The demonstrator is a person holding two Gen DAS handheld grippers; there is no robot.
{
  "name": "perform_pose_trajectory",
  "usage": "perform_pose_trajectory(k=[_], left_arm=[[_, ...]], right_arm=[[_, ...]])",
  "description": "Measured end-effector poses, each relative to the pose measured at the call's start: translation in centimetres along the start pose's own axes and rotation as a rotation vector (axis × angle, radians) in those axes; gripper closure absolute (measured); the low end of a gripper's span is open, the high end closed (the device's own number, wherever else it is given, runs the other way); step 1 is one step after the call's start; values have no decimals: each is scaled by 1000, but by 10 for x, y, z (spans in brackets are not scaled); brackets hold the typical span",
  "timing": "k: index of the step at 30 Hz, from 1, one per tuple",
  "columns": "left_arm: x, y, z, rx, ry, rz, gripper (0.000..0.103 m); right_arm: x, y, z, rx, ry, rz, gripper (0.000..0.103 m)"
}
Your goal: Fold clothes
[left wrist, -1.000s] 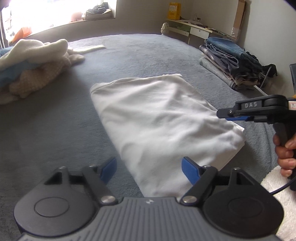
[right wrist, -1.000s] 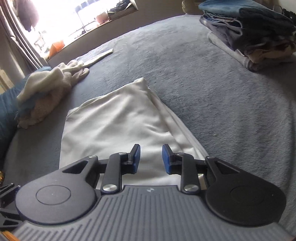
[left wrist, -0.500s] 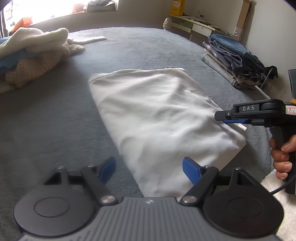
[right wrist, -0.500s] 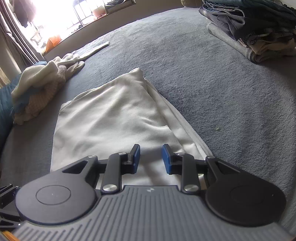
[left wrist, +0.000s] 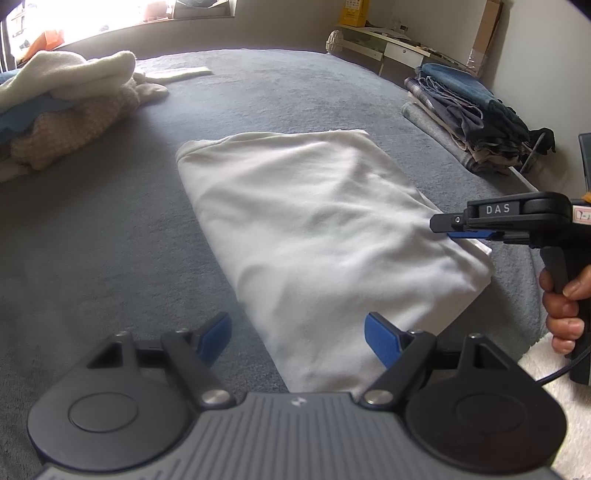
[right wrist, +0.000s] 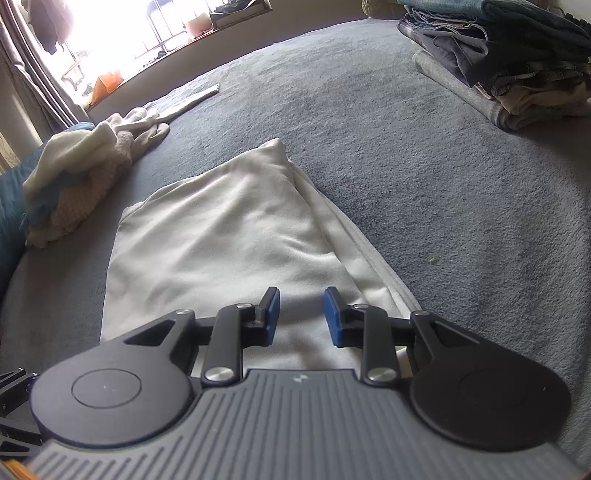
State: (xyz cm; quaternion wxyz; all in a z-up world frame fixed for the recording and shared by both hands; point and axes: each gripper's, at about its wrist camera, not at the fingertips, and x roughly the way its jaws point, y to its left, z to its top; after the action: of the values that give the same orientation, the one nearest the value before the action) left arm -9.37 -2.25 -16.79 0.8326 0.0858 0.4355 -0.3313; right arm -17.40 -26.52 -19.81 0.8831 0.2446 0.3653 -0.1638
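Here we hover both grippers over the folded white garment (left wrist: 325, 236), likely to square it: left gripper (left wrist: 297, 334) jaws wide, right gripper (right wrist: 301, 310) jaws narrow, both empty.

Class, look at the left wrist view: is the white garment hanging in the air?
No, the white garment lies folded flat on the grey bed cover.

Grey carpet (left wrist: 295, 92), bright window (right wrist: 110, 33) with curtain (right wrist: 40, 77), pale wall (left wrist: 535, 55), white desk (left wrist: 391, 46)
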Motion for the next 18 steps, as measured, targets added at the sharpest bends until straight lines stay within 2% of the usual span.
perform_pose_trajectory(k=[18], left_arm=[[5,3,-2,-16,22,-8,23]], right_arm=[[3,0,0,-7,6,-9,77]])
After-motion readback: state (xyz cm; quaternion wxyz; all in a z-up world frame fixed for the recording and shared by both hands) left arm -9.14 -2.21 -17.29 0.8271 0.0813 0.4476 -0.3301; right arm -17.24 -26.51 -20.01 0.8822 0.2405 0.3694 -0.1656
